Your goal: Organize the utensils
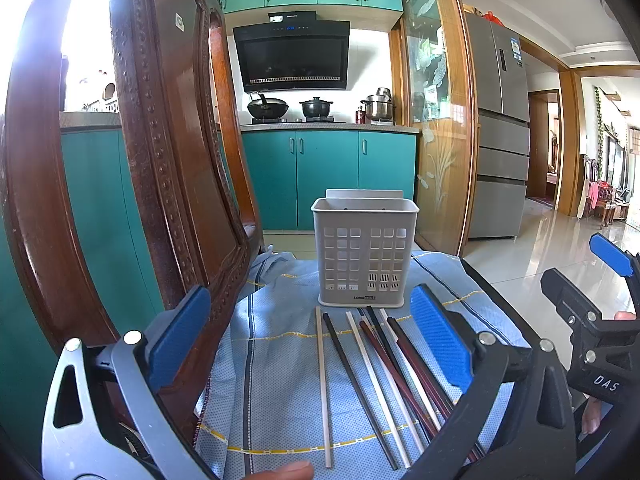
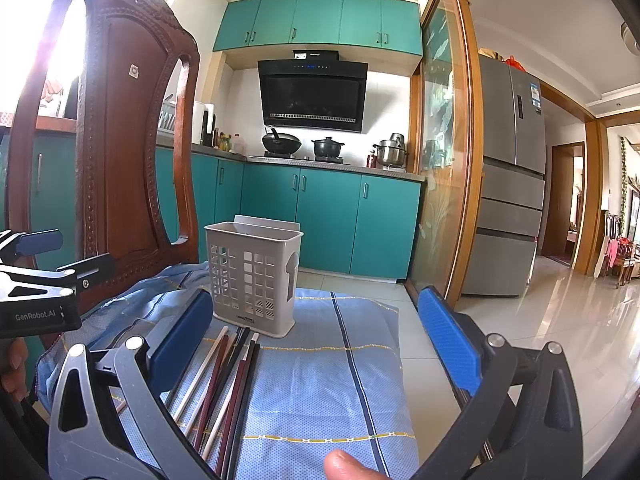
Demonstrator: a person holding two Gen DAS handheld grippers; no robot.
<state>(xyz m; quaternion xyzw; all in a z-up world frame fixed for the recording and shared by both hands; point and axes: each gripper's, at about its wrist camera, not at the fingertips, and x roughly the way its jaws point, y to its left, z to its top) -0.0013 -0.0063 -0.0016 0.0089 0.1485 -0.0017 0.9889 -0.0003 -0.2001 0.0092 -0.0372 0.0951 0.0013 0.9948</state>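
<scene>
Your left gripper [image 1: 312, 340] has its jaws spread wide and empty, and the chopsticks [image 1: 376, 376] lie loose on the blue cloth [image 1: 272, 360] directly between and just below them, fanned and partly crossing. Pick the pale stick at the left edge of the fan first, since it lies apart from the rest; close across its middle so it stays level. Your right gripper [image 2: 316, 340] is also wide and empty, with the sticks under its left jaw. Beyond the stick tips, just ahead of both jaws, stands the white holder [image 1: 364, 248], upright and apparently empty; tip each stick vertical before you lower it in.
</scene>
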